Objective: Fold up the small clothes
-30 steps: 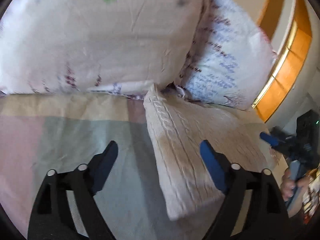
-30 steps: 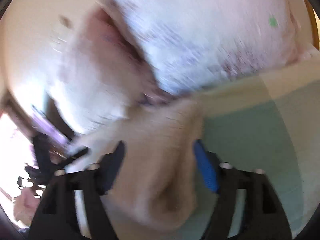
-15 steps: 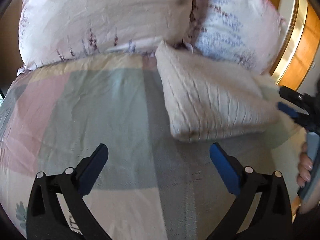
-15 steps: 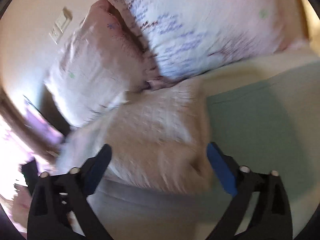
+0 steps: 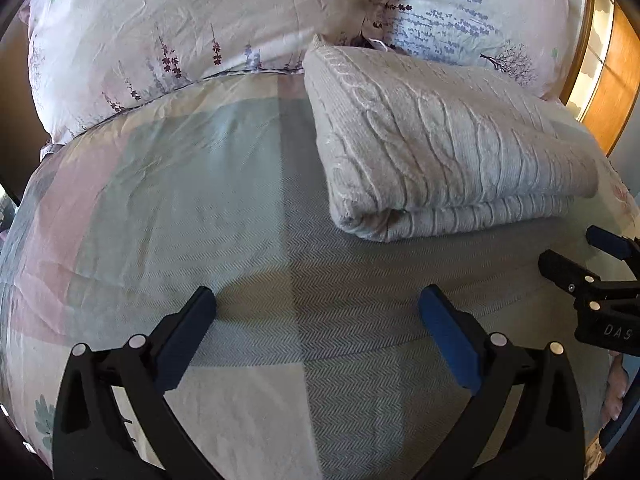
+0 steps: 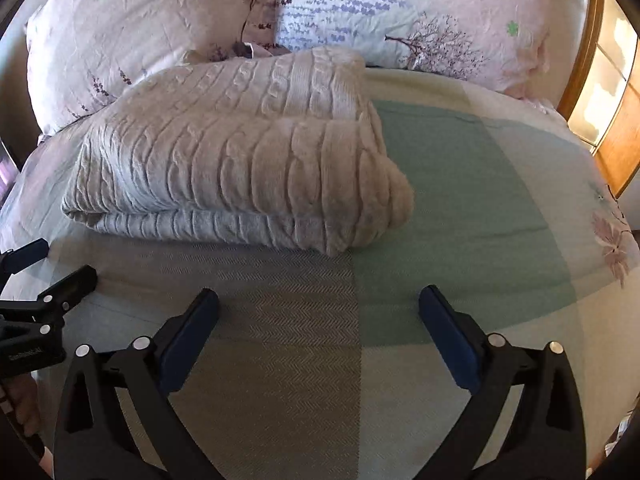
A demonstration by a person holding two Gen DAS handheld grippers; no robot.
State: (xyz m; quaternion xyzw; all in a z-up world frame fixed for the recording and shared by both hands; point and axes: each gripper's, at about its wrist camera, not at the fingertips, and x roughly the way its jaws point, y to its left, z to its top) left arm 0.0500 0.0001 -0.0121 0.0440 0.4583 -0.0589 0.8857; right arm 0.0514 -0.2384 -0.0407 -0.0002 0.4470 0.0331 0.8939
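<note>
A cream cable-knit sweater [image 5: 440, 148] lies folded into a thick rectangle on the bed, against the pillows; it also shows in the right wrist view [image 6: 240, 160]. My left gripper [image 5: 316, 332] is open and empty, held back from the sweater's near left corner over the bedspread. My right gripper [image 6: 318, 328] is open and empty, back from the sweater's near edge. The right gripper's fingers [image 5: 568, 272] show at the right edge of the left wrist view. The left gripper's fingers [image 6: 68, 284] show at the left edge of the right wrist view.
The sweater rests on a checked pastel bedspread [image 5: 180, 200]. Two floral pillows [image 5: 180, 32] [image 5: 472, 12] stand behind it against the headboard. A wooden frame and window [image 5: 612, 92] lie at the right, beyond the bed's edge.
Both grippers have pulled back from the folded sweater toward the foot of the bed and opened wider. The sweater stays where it lies.
</note>
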